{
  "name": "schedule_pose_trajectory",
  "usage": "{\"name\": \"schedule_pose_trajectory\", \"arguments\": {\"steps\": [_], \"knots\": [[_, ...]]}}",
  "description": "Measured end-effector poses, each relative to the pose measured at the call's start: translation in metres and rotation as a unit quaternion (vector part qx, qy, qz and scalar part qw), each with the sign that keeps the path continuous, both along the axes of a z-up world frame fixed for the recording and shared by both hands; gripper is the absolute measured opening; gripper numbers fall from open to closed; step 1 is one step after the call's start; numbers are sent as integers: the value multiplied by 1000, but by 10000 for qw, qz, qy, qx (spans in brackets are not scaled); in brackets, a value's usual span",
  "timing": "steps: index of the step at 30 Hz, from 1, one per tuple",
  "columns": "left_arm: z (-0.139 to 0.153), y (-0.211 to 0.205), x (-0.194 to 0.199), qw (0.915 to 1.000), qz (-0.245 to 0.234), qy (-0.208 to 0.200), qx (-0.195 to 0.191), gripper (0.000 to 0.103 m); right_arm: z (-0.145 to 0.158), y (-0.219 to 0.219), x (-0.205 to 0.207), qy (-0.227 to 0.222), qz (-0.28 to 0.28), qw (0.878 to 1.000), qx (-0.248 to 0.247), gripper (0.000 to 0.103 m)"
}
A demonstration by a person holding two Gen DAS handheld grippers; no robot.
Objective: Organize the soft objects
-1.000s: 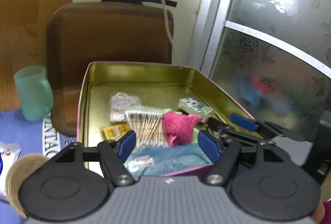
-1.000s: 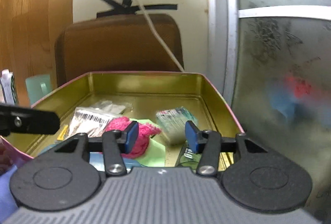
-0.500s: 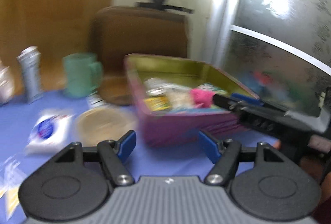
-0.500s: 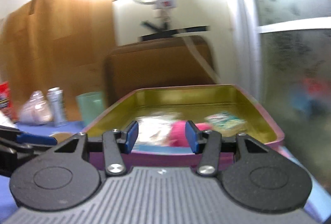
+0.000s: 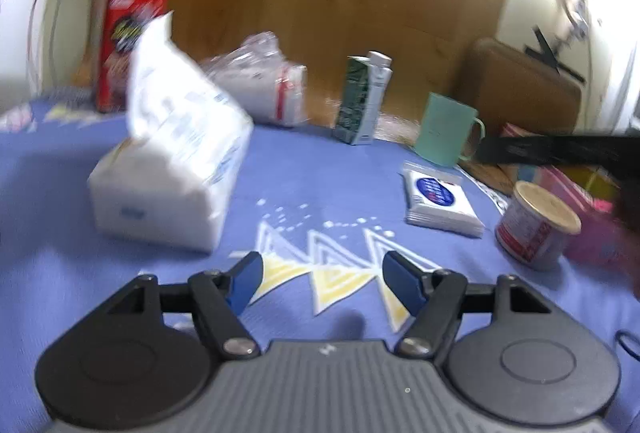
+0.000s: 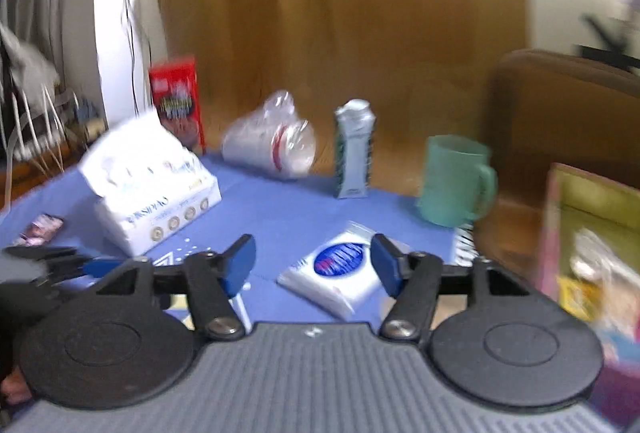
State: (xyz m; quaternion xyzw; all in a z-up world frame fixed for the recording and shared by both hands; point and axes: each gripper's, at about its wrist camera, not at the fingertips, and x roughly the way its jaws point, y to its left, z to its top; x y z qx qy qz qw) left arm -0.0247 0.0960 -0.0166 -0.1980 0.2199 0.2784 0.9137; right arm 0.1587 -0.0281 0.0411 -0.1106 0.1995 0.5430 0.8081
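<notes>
Right wrist view: right gripper tilted down over the blue tablecloth, jaws opening, nothing between them. Small tissue pack flat just beyond, long axis running far-left to near-right. Left gripper half-spread, empty.

Large white soft tissue pack, lying on blue tablecloth: row of round gold emblems along side, line of blue lettering above them, too blurred to read. Small flat white tissue packet: blue oval label, wording illegible. Red cardboard box at back: printed graphics, wording smeared. No text legible anywhere.
</notes>
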Motion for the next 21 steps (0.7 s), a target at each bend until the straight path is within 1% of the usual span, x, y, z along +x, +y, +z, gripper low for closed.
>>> {"name": "schedule_pose_trajectory", "arguments": {"steps": [1,2,4,6,8,10,11,12,14,17,21], "knots": [[-1,5,-2,9998,15,-140,-125,68,1,22,9,53,-45,9997,-238,69],[0,8,-6,9994,21,-303,-167,68,2,42,20,178,-119,9986,-482,69],[1,9,-7,9987,30,-480,-183,72,1,78,47,605,-361,9929,-957,69],[1,10,-10,9978,4,-629,-221,72,-5,102,73,1068,-703,9828,-1335,70],[1,8,-13,9971,1,-732,-217,72,-16,119,90,1332,-963,9721,-1673,73],[2,7,-16,9964,-22,-822,-191,76,-26,129,96,1328,-1143,9653,-1935,77],[2,6,-17,9961,-30,-866,-165,77,-31,133,97,1282,-1161,9627,-2081,81],[1,6,-19,9959,-33,-895,-144,78,-37,137,99,1262,-1145,9603,-2209,82],[2,4,-20,9955,-44,-939,-115,78,-46,141,98,1283,-1179,9565,-2342,89],[2,4,-23,9950,-14,-994,-107,78,-49,141,94,1245,-1131,9587,-2292,91],[2,7,-27,9939,103,-1089,-152,78,-47,144,81,1068,-882,9626,-2329,88]]}}
